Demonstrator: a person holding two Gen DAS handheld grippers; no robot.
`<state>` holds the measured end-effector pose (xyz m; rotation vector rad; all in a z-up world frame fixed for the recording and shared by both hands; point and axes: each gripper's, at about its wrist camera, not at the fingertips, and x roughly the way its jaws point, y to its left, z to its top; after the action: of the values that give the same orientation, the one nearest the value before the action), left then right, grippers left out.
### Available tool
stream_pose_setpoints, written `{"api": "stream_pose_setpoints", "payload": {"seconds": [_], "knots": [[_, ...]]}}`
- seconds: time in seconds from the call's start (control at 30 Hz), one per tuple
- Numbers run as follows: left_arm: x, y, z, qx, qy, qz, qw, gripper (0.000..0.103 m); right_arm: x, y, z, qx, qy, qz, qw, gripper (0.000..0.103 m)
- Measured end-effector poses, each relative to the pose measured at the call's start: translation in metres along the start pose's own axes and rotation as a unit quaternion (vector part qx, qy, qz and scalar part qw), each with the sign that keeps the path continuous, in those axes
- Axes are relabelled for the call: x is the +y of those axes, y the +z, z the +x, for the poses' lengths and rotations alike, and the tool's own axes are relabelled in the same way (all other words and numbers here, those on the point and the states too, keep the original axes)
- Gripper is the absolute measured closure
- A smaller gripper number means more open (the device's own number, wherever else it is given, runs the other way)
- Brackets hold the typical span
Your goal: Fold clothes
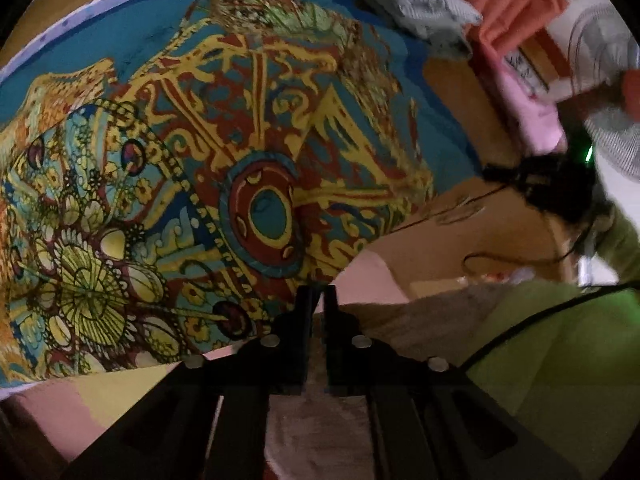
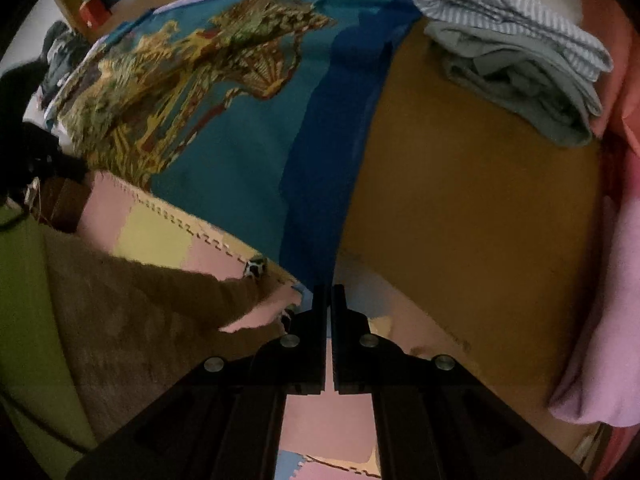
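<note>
My left claw (image 1: 318, 294) and right claw (image 2: 329, 294) each pinch the near hem of the teal patterned cloth (image 2: 240, 152). It stretches away from both across the brown surface (image 2: 460, 184), long axis running between my claws.

Cloth (image 1: 224, 168): teal with a yellow, red and green pattern, spread over the brown table (image 1: 452, 76), its near edge hanging past the table edge.
Left gripper (image 1: 319, 294): black fingers close together, pinching the cloth's near edge.
Folded pile (image 1: 416, 4): grey-striped, at the table's far side.
Person: green sleeve (image 1: 560, 344) at right, headset with a green light (image 1: 588, 154).
Floor mat (image 1: 100, 396): pink and yellow tiles below.
</note>
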<state>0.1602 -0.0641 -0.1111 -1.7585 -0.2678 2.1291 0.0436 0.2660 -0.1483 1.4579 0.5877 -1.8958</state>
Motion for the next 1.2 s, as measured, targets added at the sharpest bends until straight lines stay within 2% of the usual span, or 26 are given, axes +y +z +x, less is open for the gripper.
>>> {"api": "stream_pose_setpoints", "payload": {"seconds": [0.13,0.23,0.37,0.47,0.5,0.53,0.6,0.67,0.73,0.8,0.87,0.97,1.07,1.13,1.2], "knots": [[0.004,0.009,-0.020,-0.022,-0.031,-0.006,0.9993,0.090,0.001,-0.011,0.008,0.041,-0.036,-0.019,0.998,0.103],[-0.001,0.017,-0.037,-0.040,-0.037,0.018,0.9983,0.089,-0.011,-0.015,0.003,0.055,-0.044,0.016,0.997,0.102],[0.003,0.032,-0.058,-0.064,-0.029,0.053,0.9961,0.082,-0.015,0.006,-0.039,-0.024,-0.031,0.072,0.997,0.102],[0.022,0.052,-0.064,-0.084,-0.005,0.057,0.9949,0.082,-0.007,0.044,-0.057,-0.091,-0.025,0.094,0.991,0.098],[0.033,0.059,-0.063,-0.089,-0.002,0.045,0.9950,0.082,-0.004,0.059,-0.059,-0.110,-0.024,0.102,0.988,0.090],[0.044,0.066,-0.062,-0.095,0.001,0.034,0.9949,0.082,-0.001,0.076,-0.057,-0.126,-0.027,0.114,0.985,0.078],[0.067,0.080,-0.060,-0.107,0.008,0.012,0.9942,0.082,0.003,0.107,-0.052,-0.151,-0.031,0.133,0.979,0.068],[0.089,0.094,-0.058,-0.118,0.014,-0.010,0.9929,0.082,0.008,0.141,-0.043,-0.170,-0.031,0.147,0.974,0.068],[0.110,0.103,-0.059,-0.133,0.044,-0.019,0.9900,0.082,0.011,0.177,-0.034,-0.176,-0.029,0.160,0.971,0.068],[0.129,0.111,-0.061,-0.146,0.073,-0.024,0.9862,0.082,0.014,0.211,-0.017,-0.174,-0.025,0.161,0.971,0.068],[0.149,0.117,-0.063,-0.155,0.092,-0.031,0.9832,0.082,0.024,0.238,0.006,-0.157,-0.033,0.144,0.976,0.068],[0.177,0.123,-0.061,-0.156,0.102,-0.043,0.9816,0.082,0.029,0.264,0.045,-0.124,-0.078,0.116,0.982,0.069],[0.197,0.125,-0.056,-0.149,0.099,-0.053,0.9824,0.082,0.007,0.273,0.063,-0.116,-0.092,0.149,0.978,0.071],[0.208,0.125,-0.054,-0.146,0.097,-0.059,0.9826,0.082,-0.009,0.277,0.066,-0.111,-0.124,0.166,0.972,0.071],[0.216,0.124,-0.051,-0.144,0.097,-0.065,0.9826,0.082,-0.023,0.283,0.069,-0.109,-0.177,0.170,0.963,0.070]]}}
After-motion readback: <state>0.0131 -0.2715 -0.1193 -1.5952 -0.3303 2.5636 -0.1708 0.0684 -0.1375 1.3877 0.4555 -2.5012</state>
